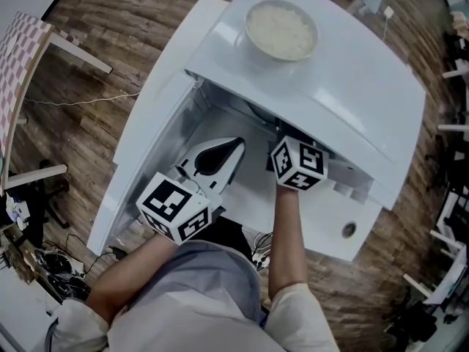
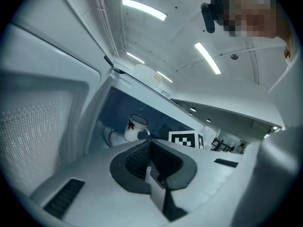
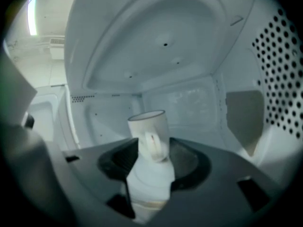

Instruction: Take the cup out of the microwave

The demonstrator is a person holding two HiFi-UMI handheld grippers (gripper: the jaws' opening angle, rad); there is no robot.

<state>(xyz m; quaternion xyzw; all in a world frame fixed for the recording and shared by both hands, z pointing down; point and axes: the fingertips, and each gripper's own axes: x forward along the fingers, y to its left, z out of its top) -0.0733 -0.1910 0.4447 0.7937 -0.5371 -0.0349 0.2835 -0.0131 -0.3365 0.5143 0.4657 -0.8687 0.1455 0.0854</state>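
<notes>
The cup is showing white with a red leaf mark, and the microwave is gleaming white all over. Black-and-white square patterns are covering both marker cubes. The floor is showing brown wood grain, and a board is showing pink-and-white checks.

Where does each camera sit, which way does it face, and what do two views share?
Head view: on the person's head, looking steeply down on the microwave and bowl; both arms and the left gripper show.
Left gripper view: in front of the open microwave, looking into it; its own jaws show, nothing between them.
Right gripper view: inside the microwave, facing its back wall; the right gripper holds the cup.
Shared: both gripper views show the cup.
</notes>
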